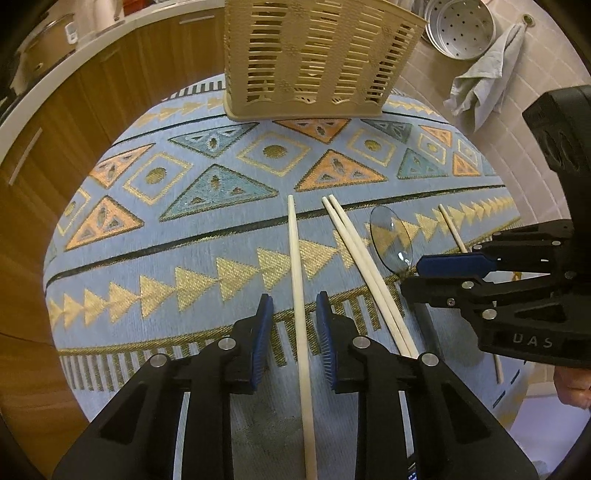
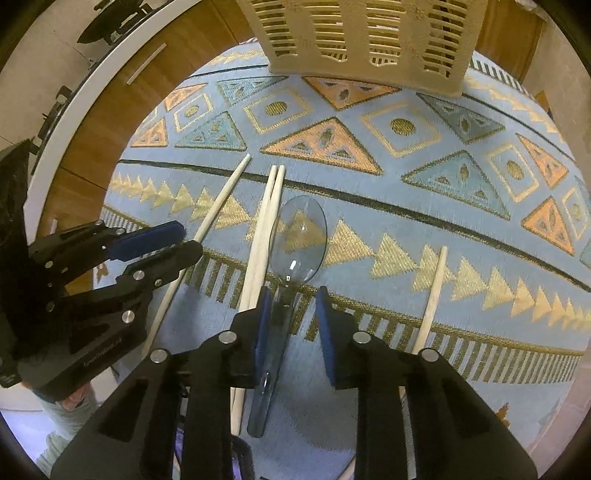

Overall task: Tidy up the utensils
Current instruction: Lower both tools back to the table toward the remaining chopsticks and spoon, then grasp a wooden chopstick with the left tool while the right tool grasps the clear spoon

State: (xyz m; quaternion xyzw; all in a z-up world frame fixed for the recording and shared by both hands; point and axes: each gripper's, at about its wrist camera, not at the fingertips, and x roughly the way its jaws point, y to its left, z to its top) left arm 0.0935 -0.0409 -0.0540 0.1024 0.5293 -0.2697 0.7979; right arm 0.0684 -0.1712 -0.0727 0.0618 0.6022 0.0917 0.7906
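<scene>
A beige slotted utensil basket [image 1: 317,55] stands at the far edge of the patterned blue cloth [image 1: 221,236]; it also shows in the right wrist view [image 2: 369,37]. My left gripper [image 1: 294,310] is open, its fingers either side of a single pale chopstick [image 1: 297,266]. A pair of chopsticks [image 1: 362,266] lies just to the right. My right gripper [image 2: 290,306] is open around the handle of a clear plastic spoon [image 2: 299,232]. Another chopstick [image 2: 434,288] lies to its right.
Wooden cabinets [image 1: 74,110] with a white counter curve behind the round table. A metal steamer pan [image 1: 461,26] and a grey towel [image 1: 487,77] sit by the tiled wall at the back right.
</scene>
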